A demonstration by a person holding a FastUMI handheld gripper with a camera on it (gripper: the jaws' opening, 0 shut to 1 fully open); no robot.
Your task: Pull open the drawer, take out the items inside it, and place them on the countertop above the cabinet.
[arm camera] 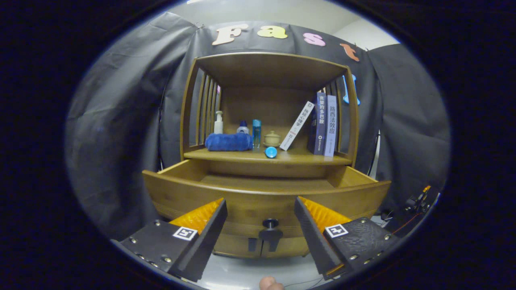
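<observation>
Gripper view, near to far: my gripper hangs with its two fingers spread wide and nothing held between them, in front of the pulled-out wooden drawer. A fingertip shows at the very bottom, below the gap. Between my fingers, on the drawer's curved front panel, sits the small dark round knob, apart from both fingers, with open room on either side. Below it hangs a dark metal pull on the cabinet doors.

Beyond the front edge, the drawer stands open; the part of its floor I can see is bare wood, and the front panel hides the nearest strip.

Above and behind the drawer runs the wooden countertop of the slatted cabinet. A rolled blue towel lies at its left, with a white pump bottle, a small blue-capped bottle and a tall clear blue bottle just behind and beside it. A small beige lidded pot stands mid-shelf, and a round blue object rests at the front edge. A white book leans against two upright dark books at the right. Bare countertop shows in front of the books.
</observation>
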